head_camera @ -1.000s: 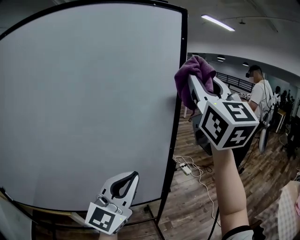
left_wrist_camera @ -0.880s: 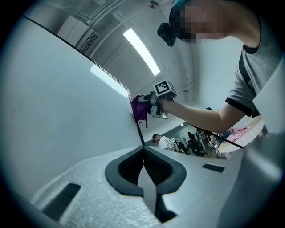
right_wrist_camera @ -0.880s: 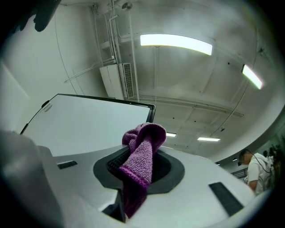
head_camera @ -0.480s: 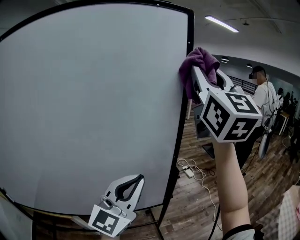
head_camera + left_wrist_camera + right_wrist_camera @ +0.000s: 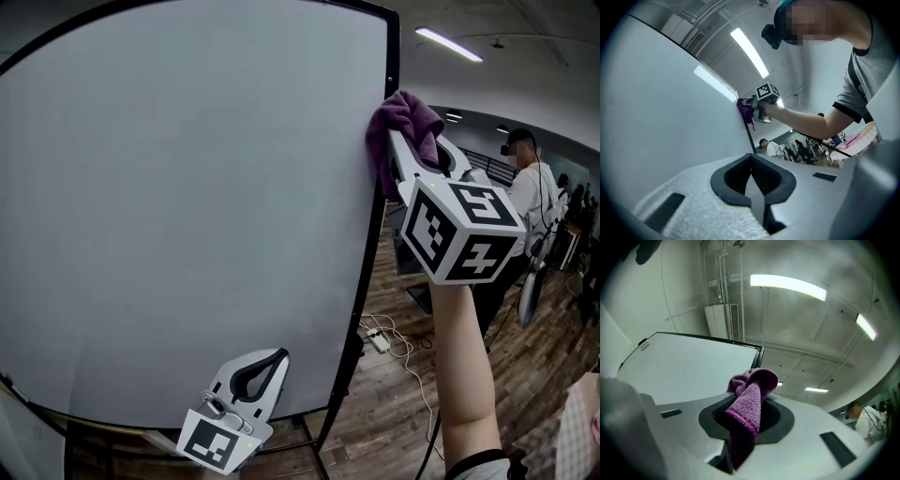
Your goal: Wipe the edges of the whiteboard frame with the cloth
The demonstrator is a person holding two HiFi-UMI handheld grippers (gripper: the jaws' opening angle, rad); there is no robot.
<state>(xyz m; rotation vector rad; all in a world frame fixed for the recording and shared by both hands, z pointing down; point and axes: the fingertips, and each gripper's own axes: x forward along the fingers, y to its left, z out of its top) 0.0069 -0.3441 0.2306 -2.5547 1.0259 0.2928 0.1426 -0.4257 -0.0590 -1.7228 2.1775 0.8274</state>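
The whiteboard [image 5: 187, 206] stands upright, and the long right edge of its black frame [image 5: 379, 244] runs top to bottom. The purple cloth [image 5: 405, 122] is bunched against that right edge, touching it just below the whiteboard's top right corner. The right gripper [image 5: 401, 145] is clenched on the cloth and reaches up to the frame from the whiteboard's right side. In the right gripper view, a folded strip of cloth lies lengthwise between the jaws. Its rounded bunch points forward at the whiteboard's upper corner, and its tail hangs back into the jaw gap. The left gripper [image 5: 255, 367] is held low in front of the whiteboard's bottom edge, tips pointing up at the white surface. Its jaws are pressed together with nothing between them. A white power strip [image 5: 375, 339] lies on the wooden floor [image 5: 394, 403] to the right of the whiteboard.
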